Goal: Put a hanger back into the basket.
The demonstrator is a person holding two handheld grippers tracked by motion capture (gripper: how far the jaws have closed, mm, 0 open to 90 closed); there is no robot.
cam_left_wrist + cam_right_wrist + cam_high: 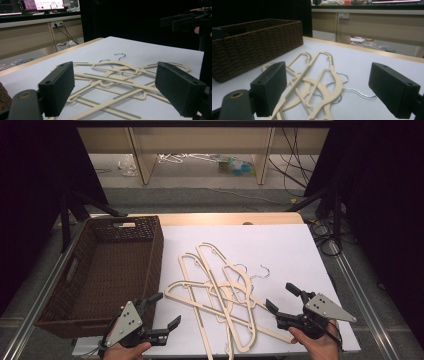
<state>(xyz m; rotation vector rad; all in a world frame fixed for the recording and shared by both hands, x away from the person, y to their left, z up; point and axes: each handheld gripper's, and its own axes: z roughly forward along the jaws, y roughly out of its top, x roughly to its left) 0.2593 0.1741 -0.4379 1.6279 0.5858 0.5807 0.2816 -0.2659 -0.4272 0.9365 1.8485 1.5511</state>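
Over on the left sits a dark brown wicker basket [150, 251], open at the top, on the near-left part of the white surface [290, 250]. Just in front of its near right corner the left tongs [168, 309] hover above the surface, held in a hand at the bottom edge; their jaws stand wide apart with nothing between them, and in the left gripper view they frame the heap from low down.

In the middle lies that heap: a tangle of cream hangers [220, 295], flat on the surface and crossing over one another, just beside the basket's right wall but apart from it. Their thin metal hooks [262, 270] poke out toward the far right of the pile. How many hangers there are is hard to say, perhaps four or five, since they overlap so much.

At the right the right tongs [281, 298] are also gaping wide and holding nothing, poised just beside the near right edge of the heap.
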